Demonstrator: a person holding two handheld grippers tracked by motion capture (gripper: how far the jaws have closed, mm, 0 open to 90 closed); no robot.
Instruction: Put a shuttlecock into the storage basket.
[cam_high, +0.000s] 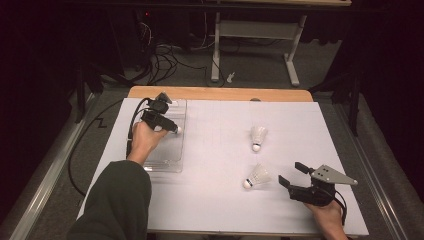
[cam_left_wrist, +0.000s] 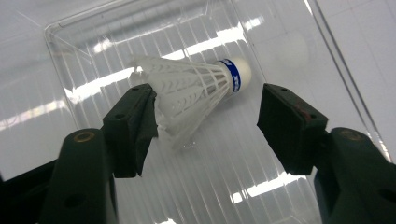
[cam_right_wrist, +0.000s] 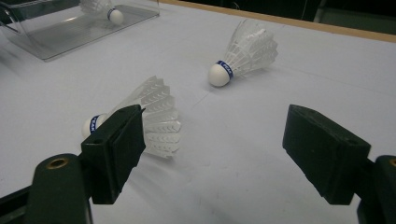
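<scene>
Black jaws of the left hand-held gripper (cam_left_wrist: 205, 121) stand wide apart inside the clear tray (cam_left_wrist: 74, 51), one pad touching a shuttlecock (cam_left_wrist: 191, 88) lying there; its blue band's writing is unreadable. Beyond the tray, the right hand-held gripper (cam_high: 292, 175) gapes, holding nothing.

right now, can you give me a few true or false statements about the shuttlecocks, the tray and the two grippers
1. A shuttlecock lies in the clear plastic tray. True.
2. The left gripper is clamped on that shuttlecock. False: its jaws stand apart, one pad against the skirt, the other clear of it.
3. Two shuttlecocks lie on the white table outside the tray. True: the near shuttlecock and the far shuttlecock.
4. The right gripper holds a shuttlecock. False: its jaws are open with nothing between them.
5. The two loose shuttlecocks stand upright on their corks. False: both lie on their sides.
</scene>
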